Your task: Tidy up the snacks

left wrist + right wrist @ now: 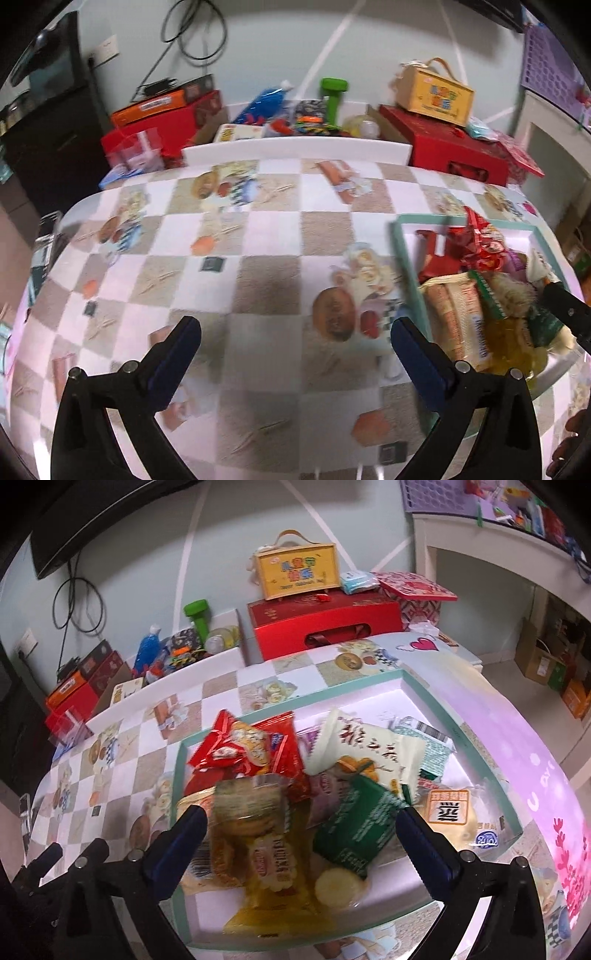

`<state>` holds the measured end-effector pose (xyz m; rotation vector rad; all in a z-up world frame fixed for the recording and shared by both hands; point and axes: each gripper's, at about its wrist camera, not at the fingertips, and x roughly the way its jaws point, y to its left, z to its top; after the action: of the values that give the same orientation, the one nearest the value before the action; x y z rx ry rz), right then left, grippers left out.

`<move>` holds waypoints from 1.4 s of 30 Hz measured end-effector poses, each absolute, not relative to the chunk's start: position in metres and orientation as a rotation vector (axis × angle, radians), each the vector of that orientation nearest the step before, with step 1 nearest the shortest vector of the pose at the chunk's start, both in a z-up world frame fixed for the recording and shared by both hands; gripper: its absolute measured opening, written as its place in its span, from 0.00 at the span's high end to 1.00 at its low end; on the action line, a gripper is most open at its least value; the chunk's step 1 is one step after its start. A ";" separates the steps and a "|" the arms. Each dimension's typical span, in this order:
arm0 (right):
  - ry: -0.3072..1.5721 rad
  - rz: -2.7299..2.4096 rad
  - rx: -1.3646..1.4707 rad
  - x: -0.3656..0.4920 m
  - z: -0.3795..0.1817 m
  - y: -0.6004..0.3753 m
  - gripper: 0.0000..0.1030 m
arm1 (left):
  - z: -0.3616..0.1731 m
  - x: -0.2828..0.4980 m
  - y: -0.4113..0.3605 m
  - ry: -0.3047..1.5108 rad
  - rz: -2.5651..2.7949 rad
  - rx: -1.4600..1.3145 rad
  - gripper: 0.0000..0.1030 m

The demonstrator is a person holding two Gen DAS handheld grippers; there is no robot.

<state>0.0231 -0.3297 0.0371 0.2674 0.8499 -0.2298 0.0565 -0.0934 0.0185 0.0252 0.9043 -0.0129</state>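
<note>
Snacks fill tray, apparently under spread right gripper.

Both wrist cams angled down, close over tablecloth; shared: snack tray.

Little can be read. Beyond the right claw, against the far wall, the yellow cardboard carry box with a handle bears large coloured Chinese characters, too soft to make out, above a thin line of small Latin print, illegible. Just past the claw's fingertips, the cream snack packet shows dark brush-style Chinese calligraphy. To its right, the pale round-cornered packet with an orange label carries one bold Chinese character. A barcode marks the white-and-teal wrapper.
</note>
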 end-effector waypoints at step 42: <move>0.965 -0.125 0.092 -0.037 0.007 -0.255 0.00 | -0.005 -0.005 -0.040 0.989 0.076 0.035 0.01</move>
<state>-0.0372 -0.2550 0.0073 0.0921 0.9650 -0.1251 -0.0053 -0.0401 -0.0046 0.0347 0.9893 0.0762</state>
